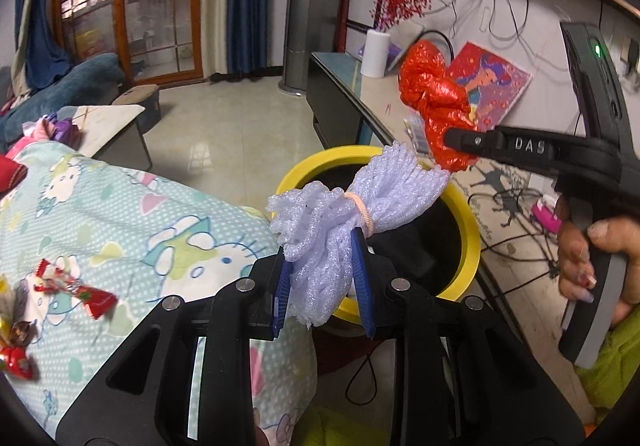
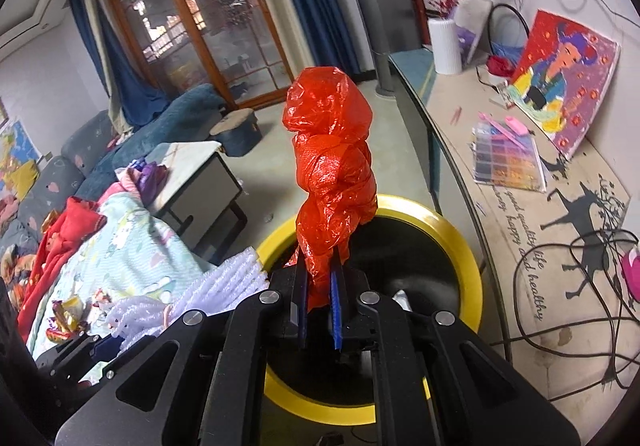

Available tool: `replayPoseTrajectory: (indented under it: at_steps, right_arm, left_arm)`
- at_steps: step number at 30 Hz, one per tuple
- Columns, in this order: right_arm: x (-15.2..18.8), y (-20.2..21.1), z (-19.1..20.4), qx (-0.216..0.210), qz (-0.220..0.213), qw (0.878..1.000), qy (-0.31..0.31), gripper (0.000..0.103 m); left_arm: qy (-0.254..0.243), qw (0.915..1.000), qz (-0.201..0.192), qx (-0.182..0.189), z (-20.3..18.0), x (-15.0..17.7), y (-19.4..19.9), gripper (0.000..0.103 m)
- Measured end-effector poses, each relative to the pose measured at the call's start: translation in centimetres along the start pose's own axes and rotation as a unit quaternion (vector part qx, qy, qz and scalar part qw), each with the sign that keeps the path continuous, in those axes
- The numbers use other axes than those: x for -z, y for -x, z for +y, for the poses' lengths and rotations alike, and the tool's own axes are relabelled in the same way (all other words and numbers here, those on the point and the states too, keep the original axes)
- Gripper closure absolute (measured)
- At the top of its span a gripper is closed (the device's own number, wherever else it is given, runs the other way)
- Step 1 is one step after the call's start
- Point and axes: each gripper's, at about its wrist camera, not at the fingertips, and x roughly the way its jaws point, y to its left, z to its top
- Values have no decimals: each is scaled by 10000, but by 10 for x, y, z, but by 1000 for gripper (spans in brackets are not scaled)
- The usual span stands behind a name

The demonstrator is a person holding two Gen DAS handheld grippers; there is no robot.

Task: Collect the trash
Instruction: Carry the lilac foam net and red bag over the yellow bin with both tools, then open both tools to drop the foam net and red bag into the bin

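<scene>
A bundle of white foam netting (image 1: 340,222), bound with a rubber band, is clamped in the left hand-held gripper (image 1: 324,286) above the yellow-rimmed bin (image 1: 468,222). A knotted red plastic bag (image 2: 332,166) is gripped upright in the right hand-held gripper (image 2: 320,310) over the same bin, beside a cartoon-print blanket (image 1: 120,214) strewn with candy wrappers (image 1: 76,290).

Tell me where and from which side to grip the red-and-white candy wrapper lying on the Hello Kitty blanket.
Grip the red-and-white candy wrapper across its narrow middle, coming from above with the jaws set across its length. It lies flat on the soft Hello Kitty blanket, so a side approach would likely snag cloth. Its flared red end is wider and floppier. Both grippers are already full: drop their loads in the yellow bin first.
</scene>
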Motion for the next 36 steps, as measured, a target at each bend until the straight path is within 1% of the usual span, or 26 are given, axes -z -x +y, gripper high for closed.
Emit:
replayPoseTrajectory:
  at_steps: [11, 21, 23, 26, 29, 31, 32, 33, 35, 36]
  right_arm:
    - [9, -25, -16, 76, 398, 9991, -91, 94]
    - [14, -40, -28, 120, 618, 9978, -213, 94]
    - [15, -40, -30, 140, 606, 9978, -240, 87]
    - [15, -41, -34, 157, 590, 9977, -297, 79]
    - [15, -41, -36, 191, 579, 9975, -346, 74]
    - [15, -41, -38, 210, 563, 9975, -371, 73]
    - [15, -40, -38, 223, 543, 9976, -378, 71]
    - [14, -40, -38, 235, 529, 9976, -376, 69]
    - [14, -39, -37, 238, 497, 9978, -369, 60]
    - [13, -38, -36, 256, 471, 9979, -364, 58]
  left_arm:
    - [-361, 9982, 474, 39, -22, 12, -40, 81]
    - [-468, 9961, 741, 139, -29, 18, -59, 79]
    - [-468, 9959, 757, 170, -28, 18, -60, 78]
    - [-442, 9958, 775, 211, -29, 18, -63, 72]
    - [-325, 9960, 796, 230, -26, 18, -64, 64]
    - [-248, 9963, 785, 252, -24, 18, -63, 50]
    - [-206, 9965, 774, 255, -22, 18, -63, 47]
    - [-166, 9967, 757, 259, -20, 17, -62, 42]
    - [-94, 9972, 691, 285, -17, 16, -58, 32]
    - [-75, 9973, 665, 314, -16, 15, -57, 25]
